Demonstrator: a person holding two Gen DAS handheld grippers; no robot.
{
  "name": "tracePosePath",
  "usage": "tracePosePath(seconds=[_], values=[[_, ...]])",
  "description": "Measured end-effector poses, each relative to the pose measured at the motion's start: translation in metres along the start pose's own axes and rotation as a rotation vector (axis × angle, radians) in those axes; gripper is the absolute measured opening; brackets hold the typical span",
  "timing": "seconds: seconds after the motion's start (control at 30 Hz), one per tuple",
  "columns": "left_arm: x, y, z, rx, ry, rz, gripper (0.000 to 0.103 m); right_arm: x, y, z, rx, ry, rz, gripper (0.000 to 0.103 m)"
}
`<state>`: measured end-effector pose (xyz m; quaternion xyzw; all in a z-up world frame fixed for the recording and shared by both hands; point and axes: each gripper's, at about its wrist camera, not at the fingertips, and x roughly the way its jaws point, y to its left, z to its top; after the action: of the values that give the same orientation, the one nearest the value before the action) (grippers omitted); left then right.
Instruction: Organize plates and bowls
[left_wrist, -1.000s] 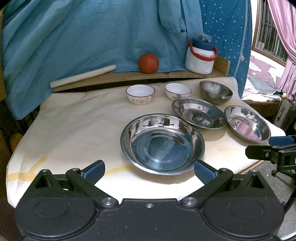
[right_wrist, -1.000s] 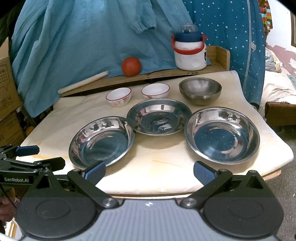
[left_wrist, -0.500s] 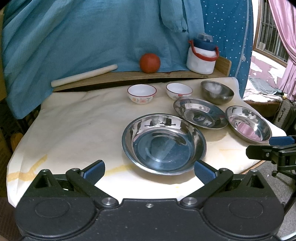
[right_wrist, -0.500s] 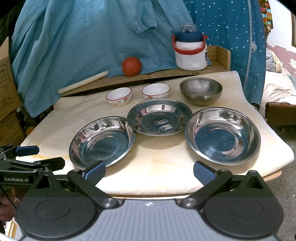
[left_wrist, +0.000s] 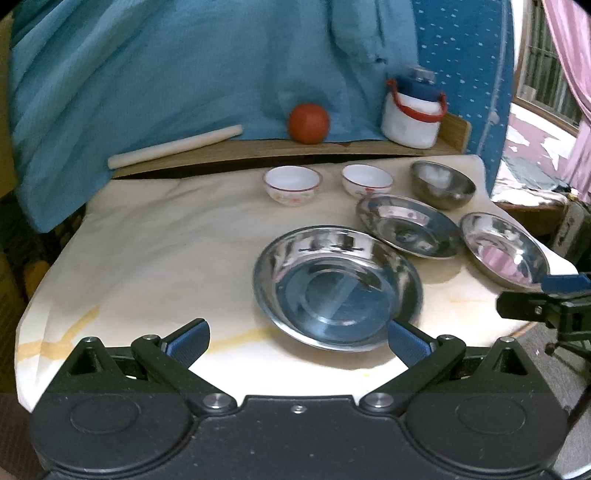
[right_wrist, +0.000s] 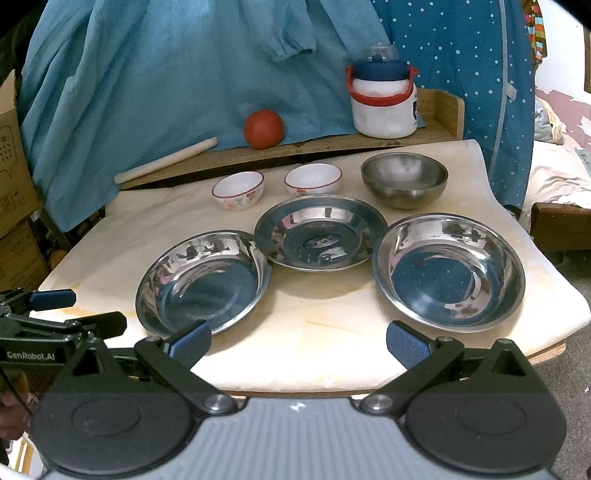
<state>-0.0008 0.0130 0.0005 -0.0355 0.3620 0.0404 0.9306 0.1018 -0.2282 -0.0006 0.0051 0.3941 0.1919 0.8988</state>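
Three steel plates lie on the white table: a left one (left_wrist: 338, 288) (right_wrist: 203, 280), a middle one (left_wrist: 408, 225) (right_wrist: 319, 232) and a right one (left_wrist: 504, 249) (right_wrist: 448, 271). Behind them stand two white bowls (right_wrist: 238, 190) (right_wrist: 312, 180) and a steel bowl (right_wrist: 404, 180) (left_wrist: 441, 183). My left gripper (left_wrist: 297, 341) is open and empty at the table's front edge, just short of the left plate. My right gripper (right_wrist: 298, 343) is open and empty at the front edge, between the left and right plates.
A wooden shelf (right_wrist: 332, 144) behind the table holds a red ball (right_wrist: 263, 129), a white roll (right_wrist: 166, 160) and a white jug with a blue lid (right_wrist: 382, 99). Blue cloth hangs behind. A cardboard box (right_wrist: 11, 155) stands at left.
The left wrist view has shifted slightly, so the plates sit a little further right; the left gripper has drifted left. The right gripper has barely moved. Both stay open.
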Motion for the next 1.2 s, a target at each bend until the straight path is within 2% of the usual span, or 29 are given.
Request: tracePosePath(seconds=[0.23,0.4,0.7,0.93,1.2], values=[[0.010,0.029,0.007,-0.124,0.014,0.065,0.102,0.009,0.002,0.005,-0.008,0.001,0.014,0.103],[0.025,0.045,0.014,-0.181,0.044,0.079,0.102,0.025,0.005,0.013,-0.012,0.022,0.045,0.103],[0.056,0.055,0.026,-0.200,0.100,0.070,0.101,0.061,0.010,0.027,-0.002,0.085,0.088,0.103],[0.075,0.057,0.032,-0.194,0.139,0.064,0.094,0.086,0.014,0.033,-0.008,0.131,0.125,0.099],[0.086,0.062,0.036,-0.207,0.162,0.003,0.073,0.105,0.017,0.037,-0.006,0.170,0.146,0.088]])
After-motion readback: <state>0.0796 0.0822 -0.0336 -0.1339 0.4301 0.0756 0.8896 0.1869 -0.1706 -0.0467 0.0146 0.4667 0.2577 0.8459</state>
